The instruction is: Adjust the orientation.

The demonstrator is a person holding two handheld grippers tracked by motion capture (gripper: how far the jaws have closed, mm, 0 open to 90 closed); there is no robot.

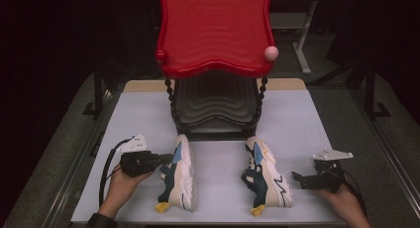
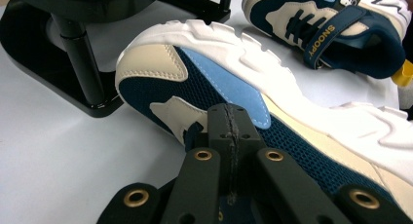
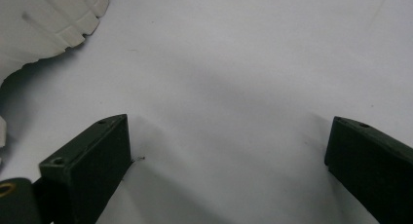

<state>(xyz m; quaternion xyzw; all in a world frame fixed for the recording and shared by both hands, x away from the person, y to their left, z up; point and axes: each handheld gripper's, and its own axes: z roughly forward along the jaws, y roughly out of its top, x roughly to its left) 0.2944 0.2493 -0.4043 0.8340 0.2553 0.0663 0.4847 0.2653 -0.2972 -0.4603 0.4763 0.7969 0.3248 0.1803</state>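
**Left jaws pinched shut at the left shoe's upper**

Fingers of left gripper (image 1: 167, 159) closed together, tips at the left shoe (image 1: 179, 174), near its laces; can't tell if fabric is caught. Right gripper (image 1: 299, 179) wide open, empty, just beside the right shoe (image 1: 267, 177). Likely light: soft mesh upper, stiff sole, so grip the collar or tongue. Long axis runs near-far, toe toward the rack (image 1: 215, 109).

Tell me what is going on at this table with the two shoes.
A person holds a tool in each hand at a pale table. The left tool is shut, its tips against the upper of the left shoe, which lies on its side; whether it pinches a lace I cannot tell. The right tool is open and rests on the table beside the right shoe, apart from it. Behind the shoes stands a black and red rack.
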